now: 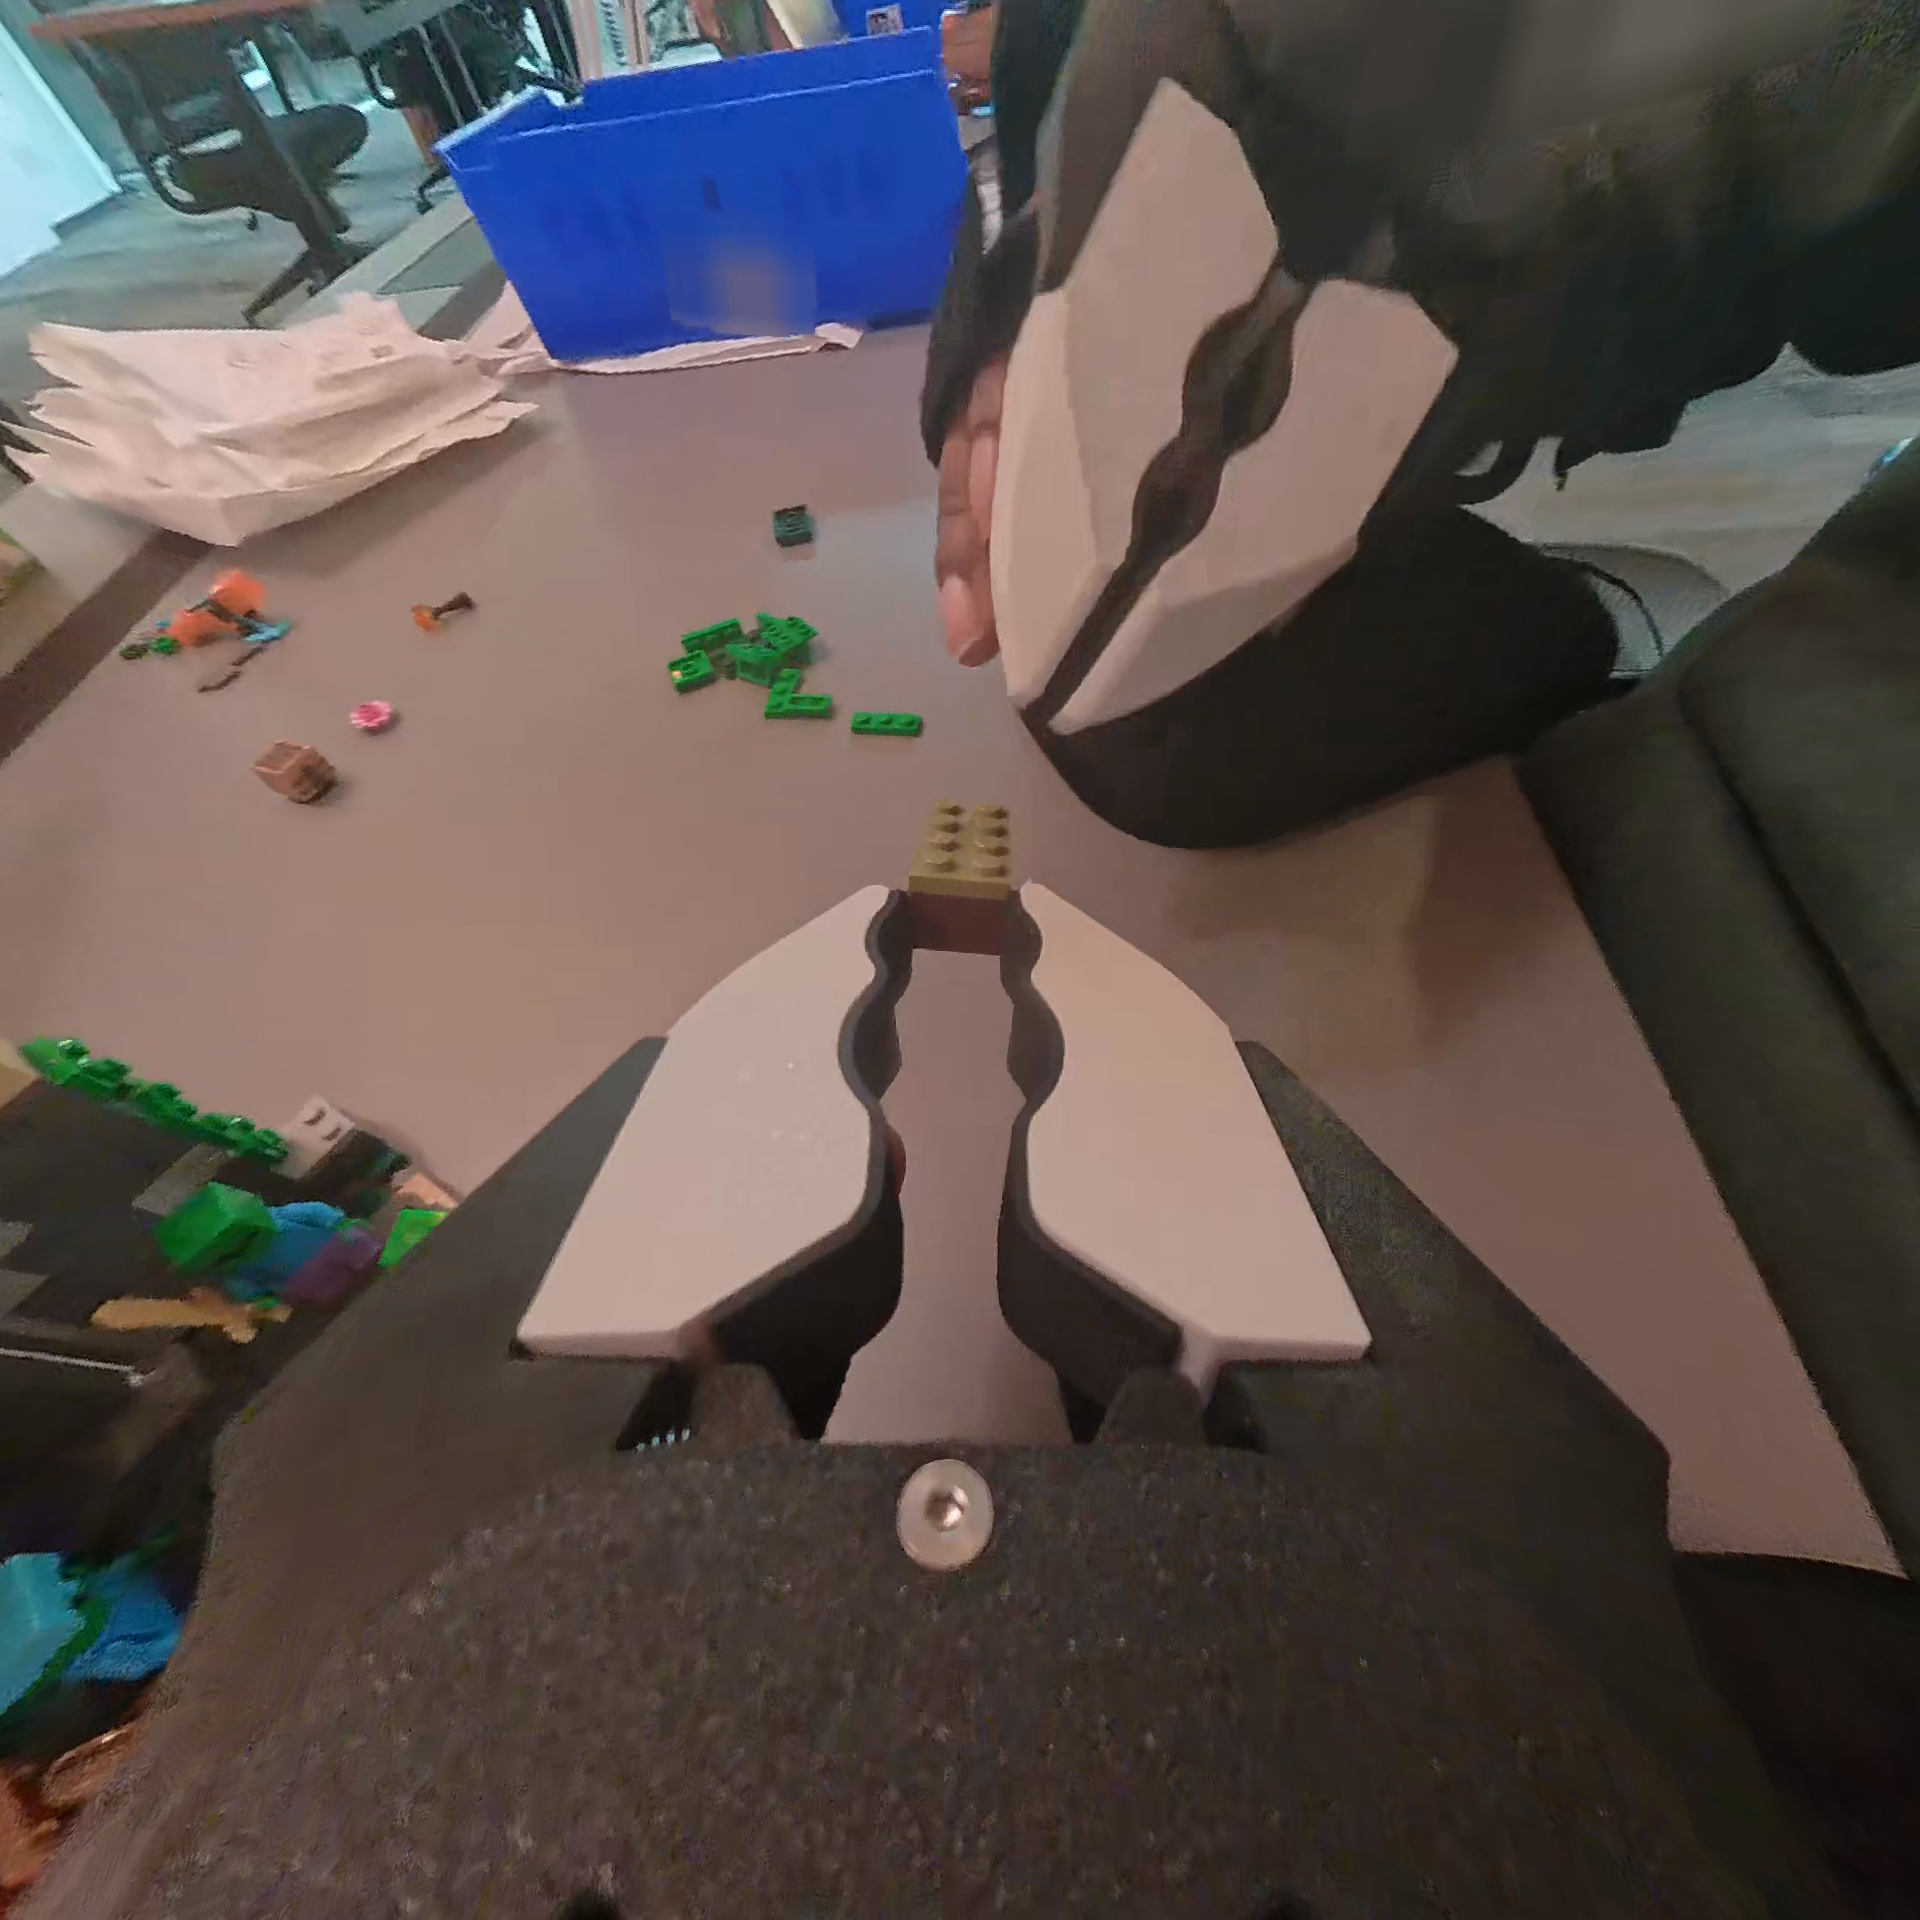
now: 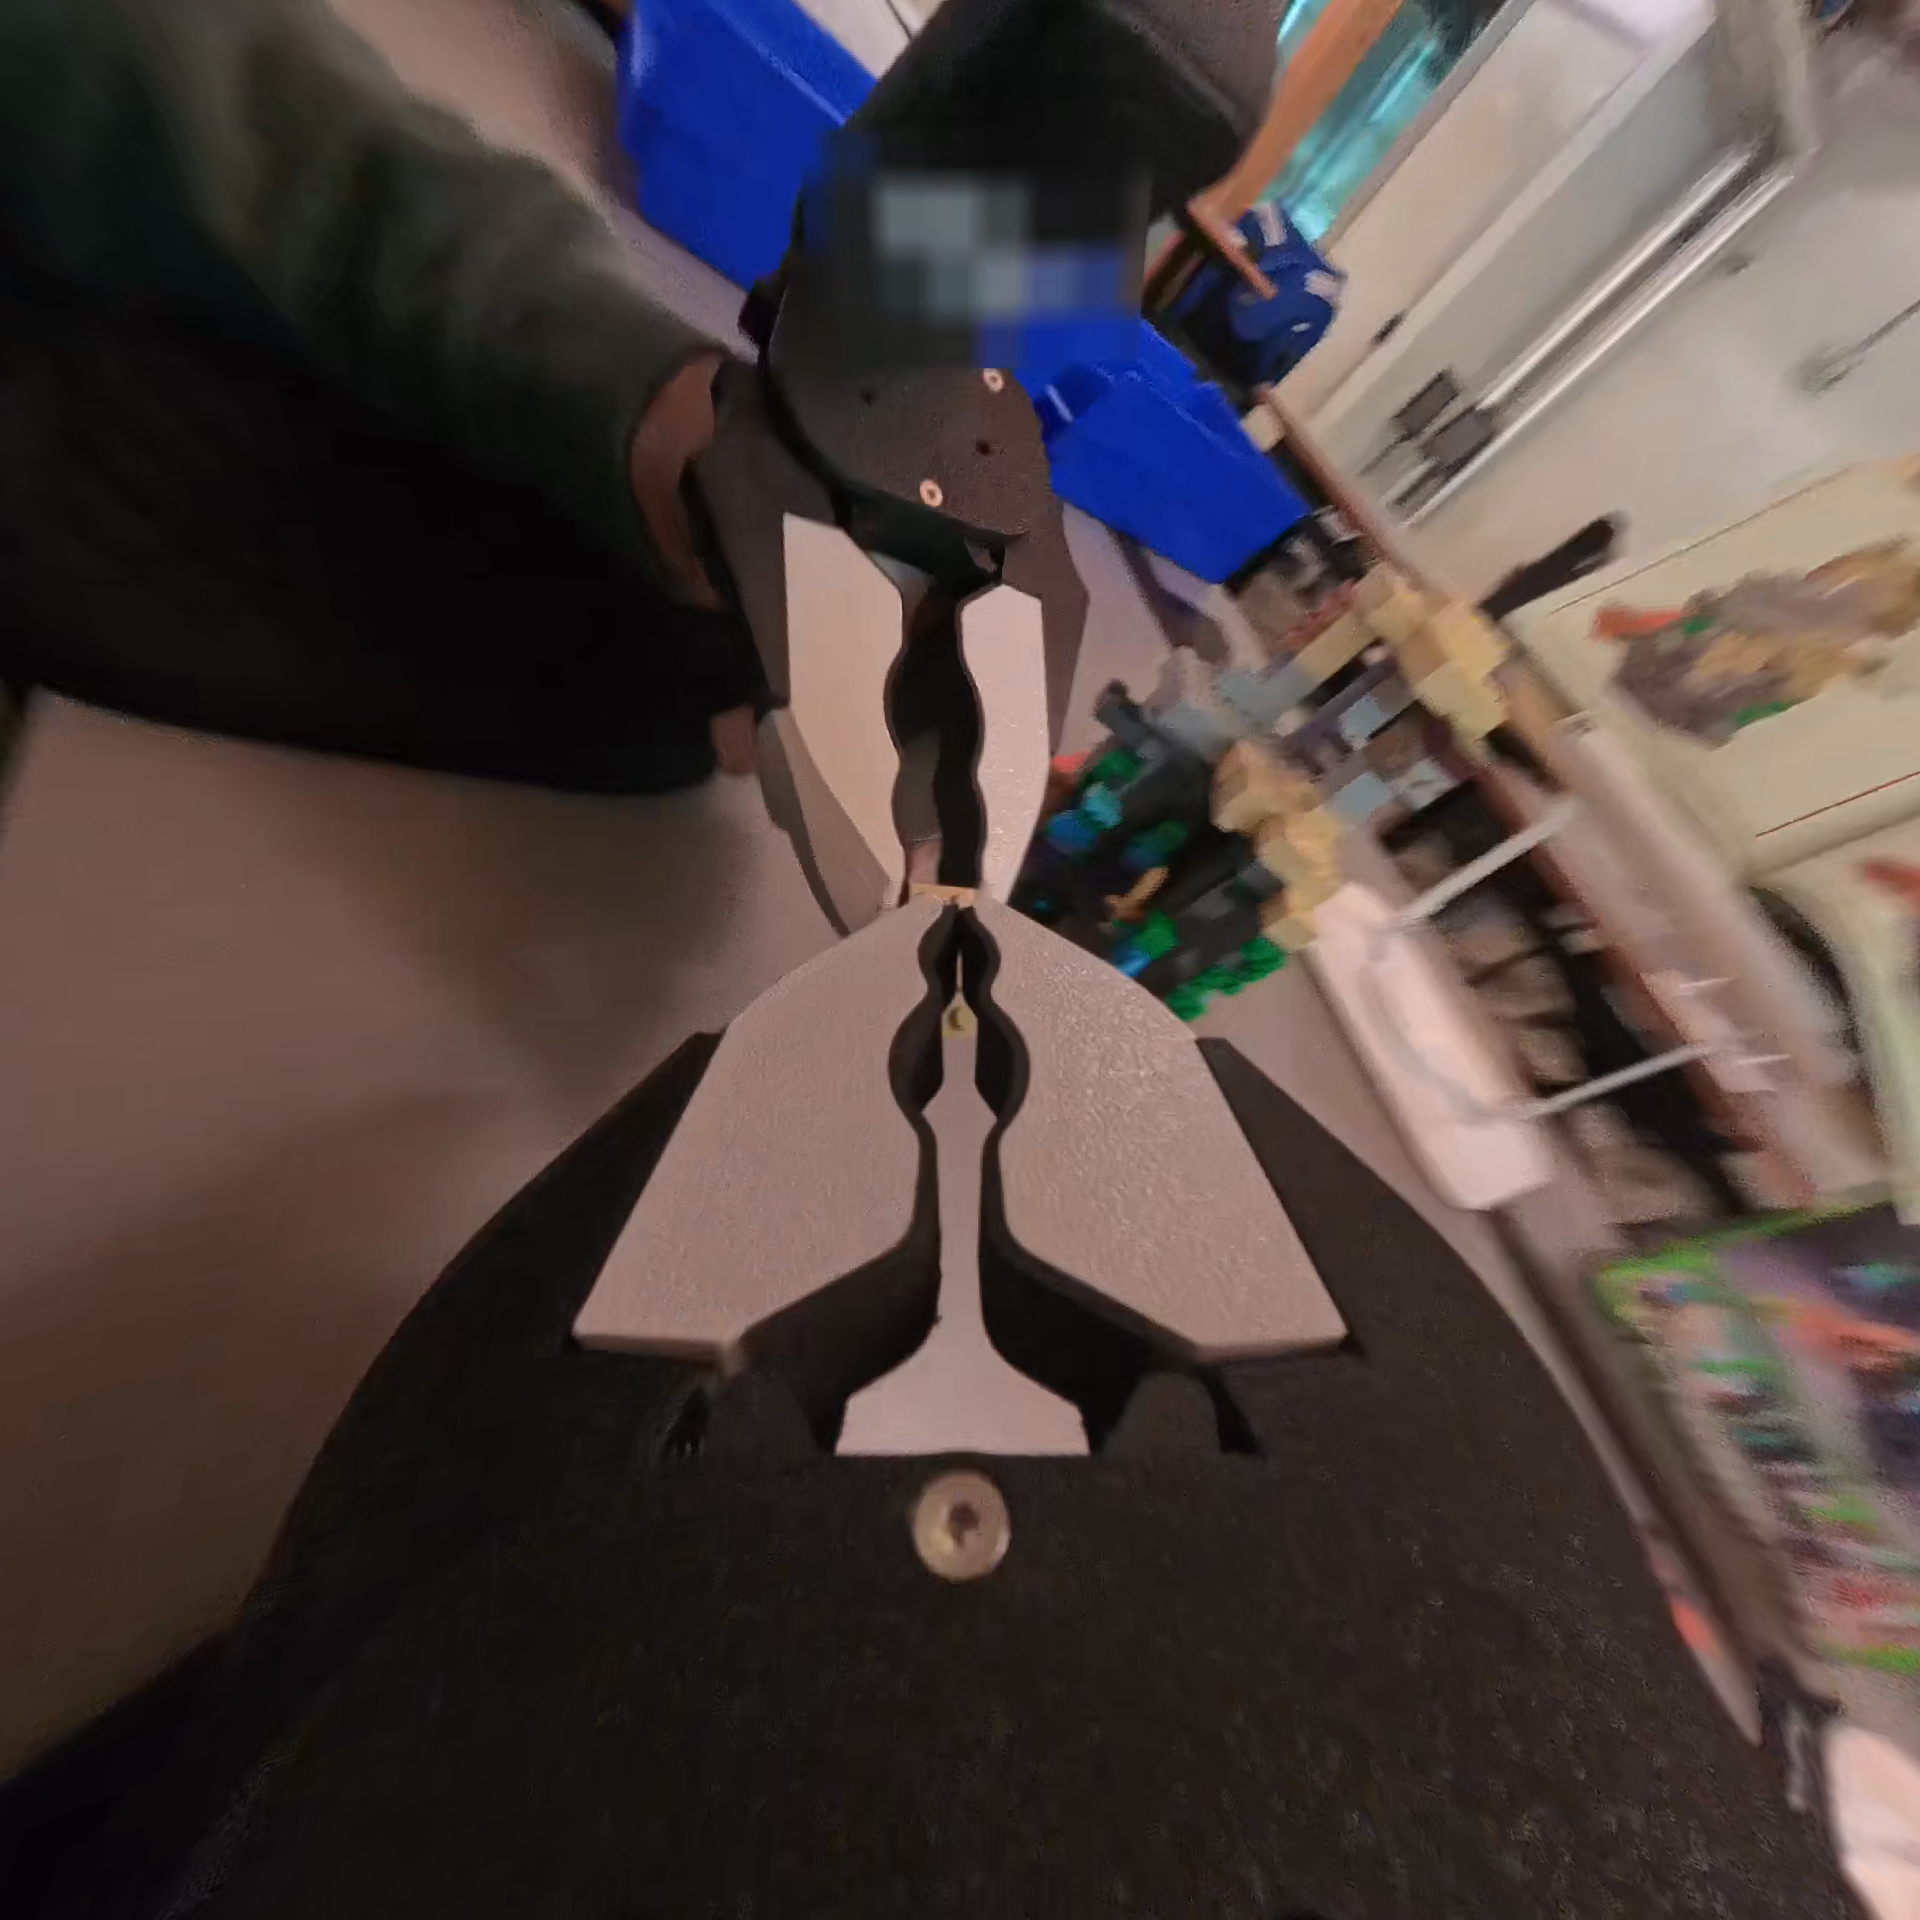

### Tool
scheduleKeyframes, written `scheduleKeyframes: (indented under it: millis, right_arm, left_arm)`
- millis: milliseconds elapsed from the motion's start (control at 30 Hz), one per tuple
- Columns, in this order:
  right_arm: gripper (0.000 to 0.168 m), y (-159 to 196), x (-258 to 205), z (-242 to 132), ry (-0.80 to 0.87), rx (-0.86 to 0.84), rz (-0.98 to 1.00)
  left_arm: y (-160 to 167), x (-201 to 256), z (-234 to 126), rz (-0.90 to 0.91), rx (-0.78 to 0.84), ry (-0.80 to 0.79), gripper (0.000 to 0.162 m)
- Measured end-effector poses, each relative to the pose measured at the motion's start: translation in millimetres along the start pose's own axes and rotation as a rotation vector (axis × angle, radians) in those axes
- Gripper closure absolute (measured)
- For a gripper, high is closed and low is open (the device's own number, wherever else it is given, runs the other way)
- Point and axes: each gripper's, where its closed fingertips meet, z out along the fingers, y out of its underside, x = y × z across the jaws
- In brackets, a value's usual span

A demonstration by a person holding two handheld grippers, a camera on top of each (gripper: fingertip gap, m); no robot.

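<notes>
My left gripper (image 1: pixel 956 904) is shut on a small brick stack: a dark brown brick (image 1: pixel 956 927) with an olive studded plate (image 1: pixel 966 844) on top, pinched at the fingertips above the grey table (image 1: pixel 582 914). My right gripper (image 1: pixel 1044 712) hangs to the upper right of the stack with its fingers closed, and nothing shows between them. In the right wrist view the right gripper (image 2: pixel 953 914) is shut, its tips almost touching the left gripper (image 2: pixel 935 878) and the olive plate (image 2: pixel 940 891) held there. A small tan speck shows through the gap behind the right tips; I cannot tell what it is.
Loose green plates (image 1: pixel 764 665), a dark green piece (image 1: pixel 793 527), a pink flower piece (image 1: pixel 372 716), a brown piece (image 1: pixel 294 771) and an orange figure (image 1: pixel 213 613) lie on the table. A blue bin (image 1: pixel 717 197) and paper bags (image 1: pixel 249 416) sit behind. A built brick model (image 1: pixel 208 1195) stands at the left. The left gripper's tips are roughly 4 cm from the right gripper's.
</notes>
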Motion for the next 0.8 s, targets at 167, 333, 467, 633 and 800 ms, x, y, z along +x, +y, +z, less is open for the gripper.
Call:
scheduleKeyframes:
  millis: [167, 333, 467, 633, 800]
  right_arm:
    - [0.138, 11.8, -3.1, 2.6, -0.203, -0.001, 0.315]
    - [0.140, 18.8, -15.5, 8.8, -0.362, -0.065, 0.327]
    - [0.150, 12.3, -9.9, 10.1, -0.346, -0.039, 0.262]
    - [0.152, 10.5, -3.6, 11.7, -0.184, -0.058, 0.045]
    - [0.152, 12.3, -0.8, 8.3, -0.047, -0.112, -0.187]
  left_arm:
    - [-3.1, 0.6, -0.2, 0.096, 0.021, -0.033, 0.145]
    - [-9.7, 11.6, -2.0, 0.234, 0.069, -0.030, 0.145]
    - [-16.9, 11.3, -6.9, 0.311, 0.097, -0.074, 0.145]
    - [-18.7, 6.6, -9.7, 0.264, 0.084, -0.101, 0.144]
    - [-20.3, 6.9, -6.5, 0.190, 0.085, -0.098, 0.143]
